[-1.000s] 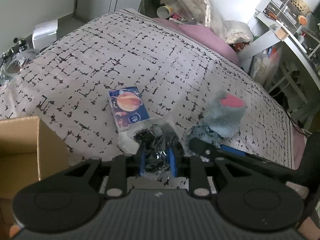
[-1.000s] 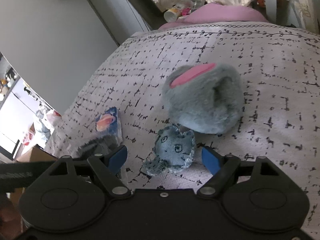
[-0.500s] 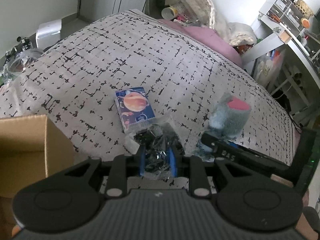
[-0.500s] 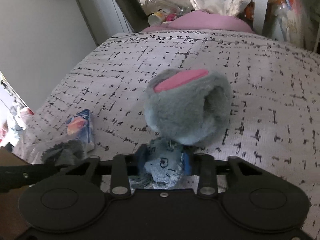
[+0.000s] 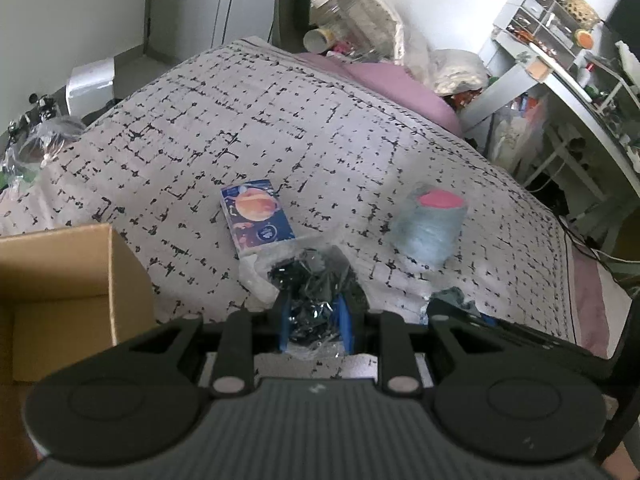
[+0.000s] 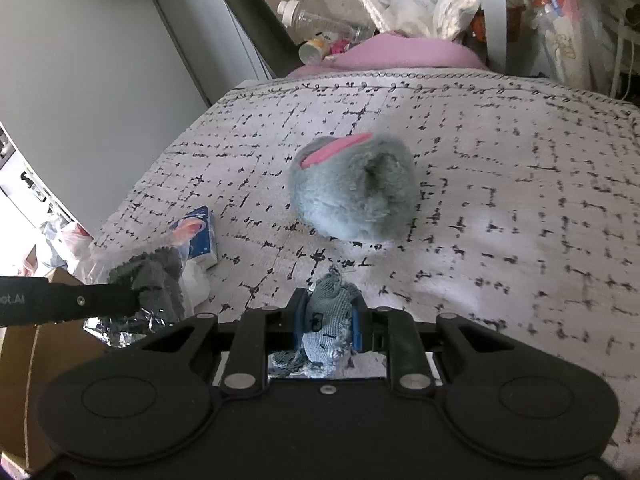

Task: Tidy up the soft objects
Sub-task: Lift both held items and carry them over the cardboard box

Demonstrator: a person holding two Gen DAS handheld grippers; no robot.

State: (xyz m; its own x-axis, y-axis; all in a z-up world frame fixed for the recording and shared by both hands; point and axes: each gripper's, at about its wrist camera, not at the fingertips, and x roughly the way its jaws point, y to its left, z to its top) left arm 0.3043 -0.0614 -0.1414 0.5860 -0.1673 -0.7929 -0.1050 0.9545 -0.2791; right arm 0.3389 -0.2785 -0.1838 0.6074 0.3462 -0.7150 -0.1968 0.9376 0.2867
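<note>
Right wrist view: right gripper (image 6: 328, 320) fingers just closed on denim patch toy (image 6: 326, 316), lifted off bed (image 6: 500, 184). Left gripper (image 5: 314, 320) clamped on bagged dark cloth (image 5: 310, 276). Carry to cardboard box (image 5: 60, 272) advised; grip kept firm.

One plush toy (image 6: 354, 190), one denim toy (image 6: 328, 320), one booklet (image 5: 256, 214), one cardboard box (image 5: 60, 280).

Patterned bedspread (image 5: 248, 120) (cluttered shelves (image 5: 536, 28)).
</note>
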